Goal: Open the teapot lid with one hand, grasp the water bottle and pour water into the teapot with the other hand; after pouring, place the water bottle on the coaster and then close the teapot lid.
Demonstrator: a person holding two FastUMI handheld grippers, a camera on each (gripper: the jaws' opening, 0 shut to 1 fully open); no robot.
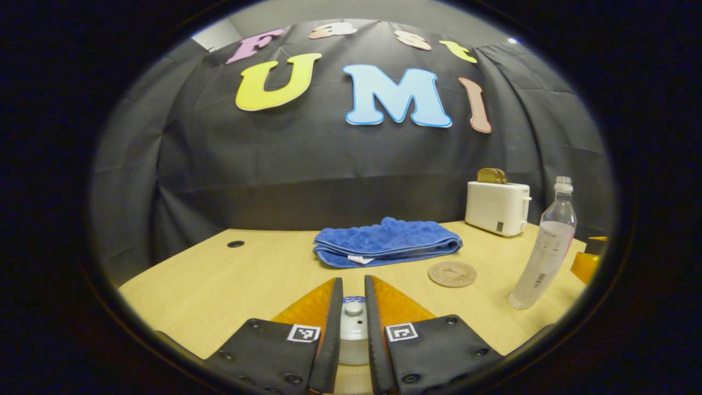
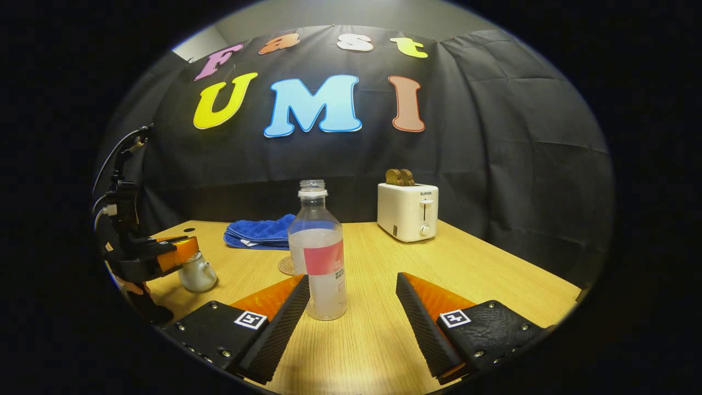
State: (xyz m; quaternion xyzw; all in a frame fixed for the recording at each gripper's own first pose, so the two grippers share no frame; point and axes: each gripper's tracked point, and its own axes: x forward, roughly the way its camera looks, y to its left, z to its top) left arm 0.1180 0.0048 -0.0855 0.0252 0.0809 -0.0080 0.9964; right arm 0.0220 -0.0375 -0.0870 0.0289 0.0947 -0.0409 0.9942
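A small white teapot (image 1: 354, 343) sits on the wooden table (image 1: 219, 285) between my left gripper's fingers. My left gripper (image 1: 354, 281) is shut on the teapot lid (image 1: 354, 310), gripping its knob. In the right gripper view that same gripper (image 2: 167, 253) shows over the teapot (image 2: 198, 276) at the far left. A clear, uncapped water bottle (image 2: 323, 263), partly filled, stands upright between the fingers of my open right gripper (image 2: 352, 278), close to the left finger. The bottle (image 1: 543, 247) also stands at the right in the left gripper view. A round wooden coaster (image 1: 452, 274) lies flat near the bottle, partly hidden behind the bottle (image 2: 285, 266).
A folded blue towel (image 1: 386, 241) lies at the back middle of the table. A white toaster (image 2: 407, 211) with bread in its slots stands at the back right. A cable hole (image 1: 236, 243) sits in the far left of the tabletop.
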